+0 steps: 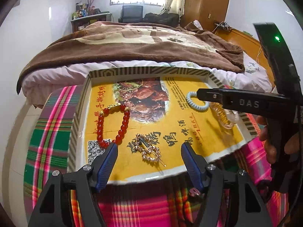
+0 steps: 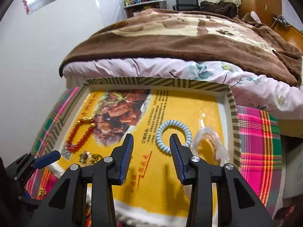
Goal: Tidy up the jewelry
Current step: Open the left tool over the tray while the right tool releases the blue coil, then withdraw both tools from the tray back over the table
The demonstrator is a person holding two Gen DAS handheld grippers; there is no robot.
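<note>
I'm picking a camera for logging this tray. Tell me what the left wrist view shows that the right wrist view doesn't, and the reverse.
Left wrist only: the gold hair clip sharp and whole between the open left gripper fingers, and the right gripper's black body from the side.

Right wrist only: the whole pale blue spiral hair tie ahead of the open right gripper, and the clear spiral hair tie beside it, unblocked.

Both: the striped-rim tray, the red bead bracelet, the plaid cloth and the bed's brown blanket.

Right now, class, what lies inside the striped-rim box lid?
Inside the box lid, on a yellow printed sheet: a red bead bracelet, a gold hair clip, a blue coil hair tie, a clear coil tie. The sheet hides the lid's floor.
</note>
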